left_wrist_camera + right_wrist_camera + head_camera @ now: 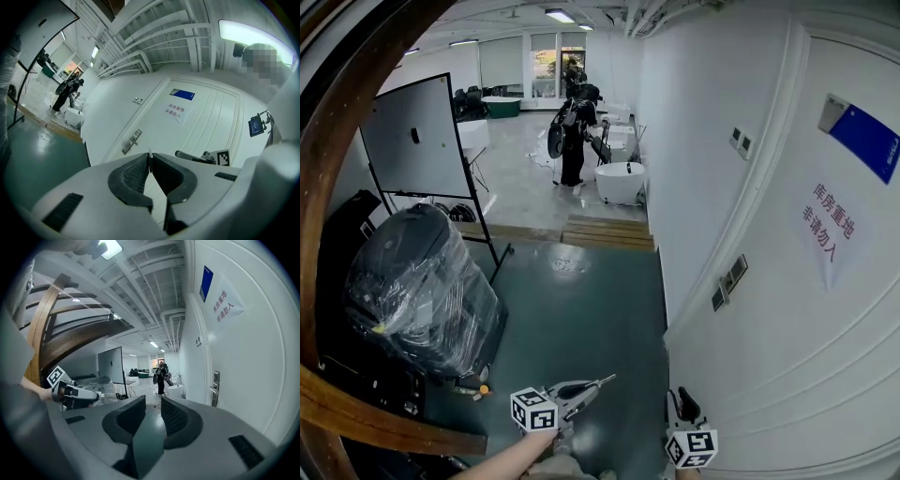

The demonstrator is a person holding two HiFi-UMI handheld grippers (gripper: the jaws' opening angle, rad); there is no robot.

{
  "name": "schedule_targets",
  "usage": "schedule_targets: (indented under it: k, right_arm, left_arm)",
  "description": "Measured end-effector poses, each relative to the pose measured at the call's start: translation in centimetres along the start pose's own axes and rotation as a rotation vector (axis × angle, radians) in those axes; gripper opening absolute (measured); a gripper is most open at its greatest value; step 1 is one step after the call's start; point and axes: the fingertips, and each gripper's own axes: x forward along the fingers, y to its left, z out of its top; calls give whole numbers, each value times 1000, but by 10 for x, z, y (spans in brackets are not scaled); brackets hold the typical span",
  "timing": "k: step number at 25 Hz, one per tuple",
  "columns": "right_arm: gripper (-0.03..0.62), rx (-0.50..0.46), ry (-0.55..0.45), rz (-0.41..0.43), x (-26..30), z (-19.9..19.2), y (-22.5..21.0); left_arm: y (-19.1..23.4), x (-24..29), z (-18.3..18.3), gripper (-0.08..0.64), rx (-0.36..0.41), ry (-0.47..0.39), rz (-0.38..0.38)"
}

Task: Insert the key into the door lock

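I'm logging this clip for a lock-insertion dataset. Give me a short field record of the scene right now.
left gripper: shut on thin silver key, seen edge-on
right gripper: open, nothing between jaws
lock: grey metal lock plate with lever handle on white panelled door
key to lock: apart, key not yet inserted
door: closed

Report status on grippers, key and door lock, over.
Left gripper shut on key, short of the door lock. Right gripper open, empty. Nothing seen between key and lock.
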Motion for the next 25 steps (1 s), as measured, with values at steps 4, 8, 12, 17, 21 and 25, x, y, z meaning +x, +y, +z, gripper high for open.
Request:
schedule_targets:
  k: [4, 8, 12, 17, 21, 25]
  right_arm:
    - [89, -6, 4, -17, 19, 1, 11]
    - [89, -2, 18, -38, 39, -1, 19]
    - [89, -11, -5, -54, 58, 4, 26]
    - [89, -5, -32, -85, 77, -3, 36]
    - [89, 12, -15, -79, 85, -15, 44]
    - [89, 20, -8, -75, 96, -16, 39]
  left_arm:
    - [23, -5, 13, 32, -12, 2, -11]
    - [39, -13, 19, 32, -17, 20, -23]
    - [52, -21, 28, 32, -27, 23, -47]
    - [70, -31, 30, 32, -37, 32, -70]
    - [81, -33, 24, 32, -58, 43, -65]
    - [96, -32, 28, 32, -62, 41, -43]
